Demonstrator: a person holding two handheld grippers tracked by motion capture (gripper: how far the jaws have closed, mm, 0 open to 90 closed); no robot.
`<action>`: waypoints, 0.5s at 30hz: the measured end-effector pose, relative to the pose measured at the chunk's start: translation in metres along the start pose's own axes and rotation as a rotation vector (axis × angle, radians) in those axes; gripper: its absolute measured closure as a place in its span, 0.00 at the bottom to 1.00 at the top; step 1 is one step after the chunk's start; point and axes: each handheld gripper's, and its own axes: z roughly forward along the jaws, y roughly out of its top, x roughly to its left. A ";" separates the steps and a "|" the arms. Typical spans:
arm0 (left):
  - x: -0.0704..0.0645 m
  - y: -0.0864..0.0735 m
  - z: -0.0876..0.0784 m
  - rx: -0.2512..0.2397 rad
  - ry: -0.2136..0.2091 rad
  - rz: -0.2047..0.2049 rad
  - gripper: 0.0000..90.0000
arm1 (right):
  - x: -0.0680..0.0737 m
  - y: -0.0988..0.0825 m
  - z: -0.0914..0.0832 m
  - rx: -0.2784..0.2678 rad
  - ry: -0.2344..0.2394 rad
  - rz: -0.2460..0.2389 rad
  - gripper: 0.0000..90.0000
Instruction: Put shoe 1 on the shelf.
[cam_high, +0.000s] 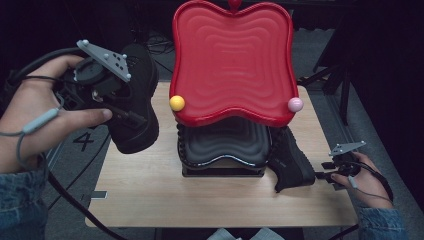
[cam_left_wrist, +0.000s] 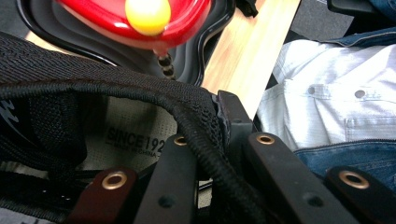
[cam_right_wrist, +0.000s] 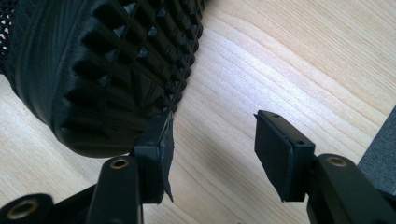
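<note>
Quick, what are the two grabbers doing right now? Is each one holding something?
Left gripper: jaws shut on the collar of a black shoe, held above the table.
Right gripper: jaws open, holding nothing, beside the second shoe.

Both shoes black: lifted shoe (cam_high: 134, 100) and desk shoe (cam_high: 292, 162) (studded sole). Tray (cam_high: 232, 60) red, rippled; balls yellow (cam_high: 177, 103) and pink (cam_high: 295, 104). Desk (cam_high: 200, 195) light woodgrain.

The high view is dim with dark surroundings; both gripper views are brighter, close parts near the jaws slightly soft.
</note>
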 end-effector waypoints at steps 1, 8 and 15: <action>-0.001 0.001 -0.002 -0.005 0.005 -0.004 0.95 | 0.000 0.000 0.000 0.000 0.001 0.001 0.53; -0.008 0.020 -0.017 -0.008 0.034 0.034 0.95 | 0.001 0.000 -0.001 0.000 0.001 0.007 0.54; -0.016 0.039 -0.027 -0.004 0.041 0.082 0.95 | 0.001 -0.003 -0.003 -0.003 -0.004 0.013 0.54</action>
